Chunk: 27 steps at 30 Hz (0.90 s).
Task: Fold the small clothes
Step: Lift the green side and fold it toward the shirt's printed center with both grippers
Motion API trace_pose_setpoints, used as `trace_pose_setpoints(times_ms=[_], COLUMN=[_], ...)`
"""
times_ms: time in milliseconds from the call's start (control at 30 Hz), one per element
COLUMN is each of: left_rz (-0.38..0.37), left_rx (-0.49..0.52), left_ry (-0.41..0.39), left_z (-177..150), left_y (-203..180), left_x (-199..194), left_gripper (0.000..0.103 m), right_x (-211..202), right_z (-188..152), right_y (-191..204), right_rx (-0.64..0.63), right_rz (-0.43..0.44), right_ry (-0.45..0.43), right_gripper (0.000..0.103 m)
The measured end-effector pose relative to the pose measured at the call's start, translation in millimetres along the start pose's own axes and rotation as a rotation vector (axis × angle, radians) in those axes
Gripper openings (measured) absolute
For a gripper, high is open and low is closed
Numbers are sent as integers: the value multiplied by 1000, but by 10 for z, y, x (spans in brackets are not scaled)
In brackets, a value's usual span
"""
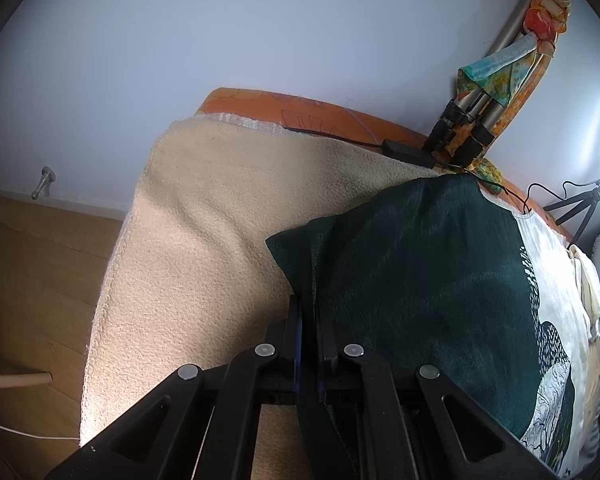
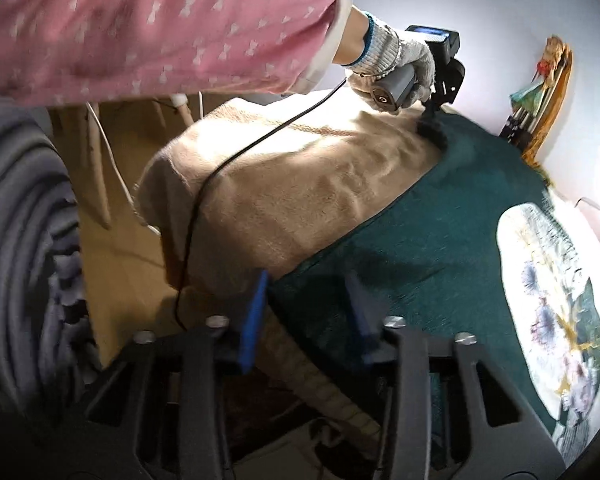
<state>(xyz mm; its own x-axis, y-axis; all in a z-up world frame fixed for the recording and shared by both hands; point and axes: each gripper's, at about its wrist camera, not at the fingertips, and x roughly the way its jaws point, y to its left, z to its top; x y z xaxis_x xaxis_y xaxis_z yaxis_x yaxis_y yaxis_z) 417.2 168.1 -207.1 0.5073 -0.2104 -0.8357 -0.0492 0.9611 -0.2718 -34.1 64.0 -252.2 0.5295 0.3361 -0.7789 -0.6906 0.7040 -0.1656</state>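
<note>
2 grippers: left gripper pinches green garment; right gripper gapes.

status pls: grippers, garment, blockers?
Left gripper shut on green garment edge. Right gripper open over near edge. Garment on beige blanket. Black cable across blanket.

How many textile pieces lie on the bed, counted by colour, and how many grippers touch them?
Dark green garment with white printed panel: 1
Beige fleece blanket: 1
Orange patterned bedsheet: 1
Grippers at the garment: 2, left gripper shut on its edge, right gripper open
Total: 3 textiles, 2 grippers
</note>
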Motion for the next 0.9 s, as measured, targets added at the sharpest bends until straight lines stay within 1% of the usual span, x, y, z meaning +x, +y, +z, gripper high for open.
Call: trace_pose_setpoints(times_ms=[33, 133, 267, 400, 533, 633, 733, 900], left_rz=[-2, -5, -15, -7, -1, -4, 4, 3], left_rx=[2, 7, 3, 2, 15, 33, 77, 164], left_ry=[-1, -6, -21, -30, -41, -40, -40, -23], left_z=[-2, -1, 20, 88, 174, 248, 324, 397], left_y=[-5, -24, -59, -158, -337, -555, -877, -1572], left_x=[-5, -30, -98, -160, -231, -260, -259, -154], left_gripper=[0, 0, 0, 0, 0, 0, 0, 0], right_x=[-20, -27, -127, -289, -461, -613, -746, -952], right_z=[2, 44, 42, 35, 9, -28, -77, -279], right_y=[-53, -243, -539, -818, -991, -1091, -1202, -1464], right_rx=[26, 94, 236, 372, 454, 495, 534, 645], right_rz=[17, 43, 73, 82, 79, 69, 50, 15], right_ry=[3, -9, -36, -83, -139, -177, -204, -225], right_gripper=[16, 9, 8, 8, 7, 7, 7, 7])
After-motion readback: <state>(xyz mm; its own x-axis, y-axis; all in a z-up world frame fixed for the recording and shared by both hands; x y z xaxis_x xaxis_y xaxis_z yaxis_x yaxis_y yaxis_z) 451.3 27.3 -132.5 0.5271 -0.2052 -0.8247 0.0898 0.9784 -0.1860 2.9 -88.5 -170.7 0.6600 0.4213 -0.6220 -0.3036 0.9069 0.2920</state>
